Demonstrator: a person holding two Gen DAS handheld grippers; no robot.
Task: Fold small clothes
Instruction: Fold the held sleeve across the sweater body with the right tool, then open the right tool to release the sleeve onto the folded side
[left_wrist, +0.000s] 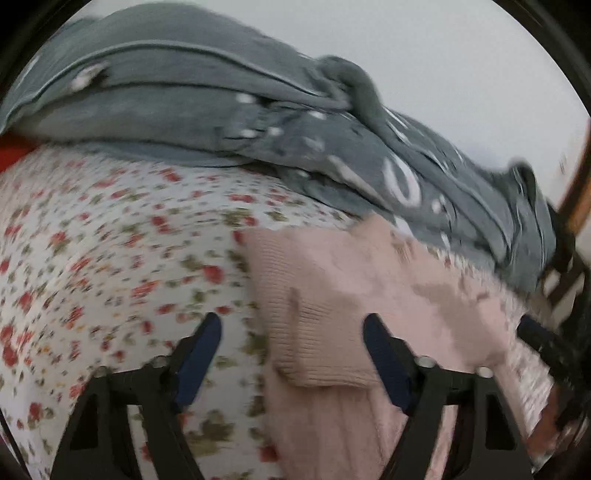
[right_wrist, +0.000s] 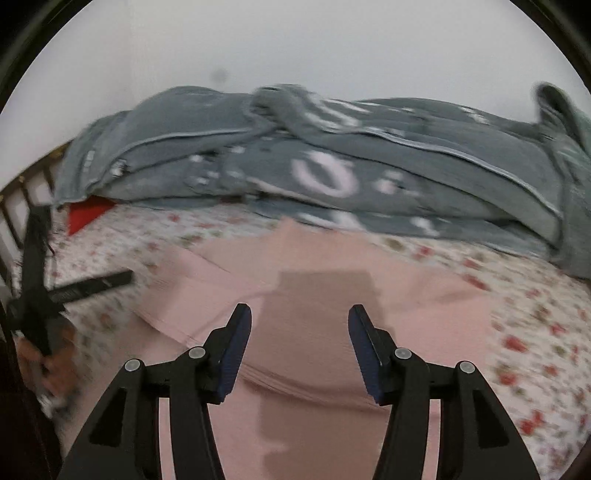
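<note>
**Both tongs apart over a pink knit on the bed**

Now the pink ribbed garment (right_wrist: 314, 295) lies spread on the floral bedsheet (right_wrist: 524, 332), partly folded, with a doubled layer on its left side in the right wrist view. Its far edge reaches close to the grey patterned blanket (right_wrist: 332, 173), which is heaped along the back of the bed against a pale wall (right_wrist: 295, 44).

Right tongs (right_wrist: 300, 347) hover above the middle of the garment with their jaws apart; nothing sits between the dark blue pads (right_wrist: 232, 354), and the pink cloth shows in the gap below them. A darker patch on the fabric lies under the gap.

Left tongs (left_wrist: 291, 358) also stand apart. In the left wrist view a folded, ribbed edge of the garment (left_wrist: 325, 314) lies between the two fingers, nearer the right-hand one, but the pads are not pressing on it; whether the cloth touches that finger is too blurred to tell. The left-hand finger hangs over bare floral sheet.

At the left edge of the right wrist view the other tongs appear as blurred black bars, with a hand (right_wrist: 55, 365) below them. A red item (right_wrist: 85, 214) peeks out from under the blanket's left end, beside a wooden railing (right_wrist: 22, 206).
</note>
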